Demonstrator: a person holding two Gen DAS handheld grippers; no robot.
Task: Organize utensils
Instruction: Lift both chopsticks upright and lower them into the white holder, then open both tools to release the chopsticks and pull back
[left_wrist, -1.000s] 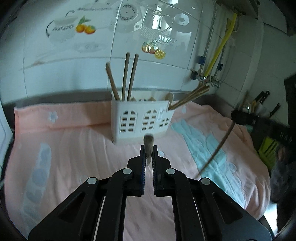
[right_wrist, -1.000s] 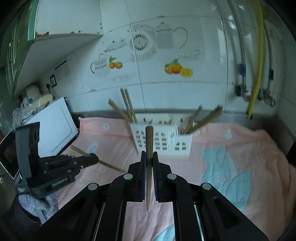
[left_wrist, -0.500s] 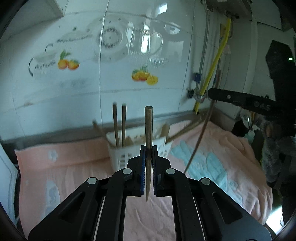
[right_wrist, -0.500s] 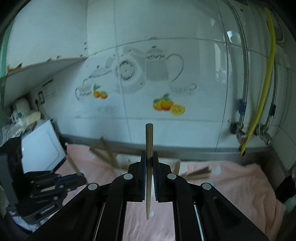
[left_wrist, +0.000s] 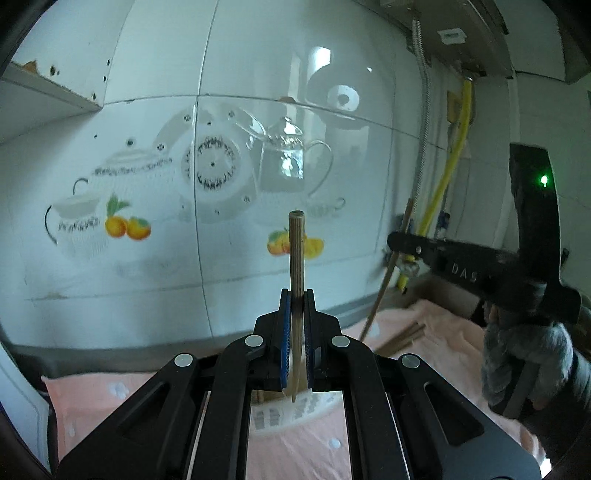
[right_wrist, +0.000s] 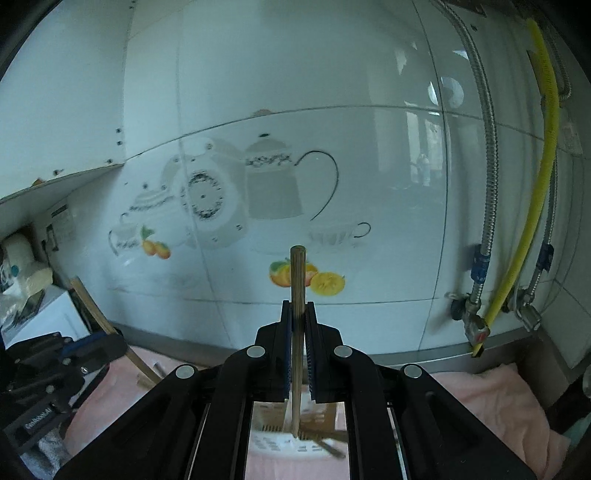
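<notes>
Right now both tools are pinching a chopstick each. Left tool (left_wrist: 295, 314) is pressed together on a chopstick (left_wrist: 296, 258) held upright, thin tip pointing down w/ the white holder (left_wrist: 295, 417) directly below it, seen between the tool's arms. Right tool (right_wrist: 297, 325) likewise clamps its chopstick (right_wrist: 297, 288) vertical, tip just over the holder (right_wrist: 291, 439) top. Holder sits on the pink towel (left_wrist: 110, 398) on the desk. Long axis of each stick lines up w/ the slots, so prob. next is straight down. Can't tell which tool is nearer.
</notes>
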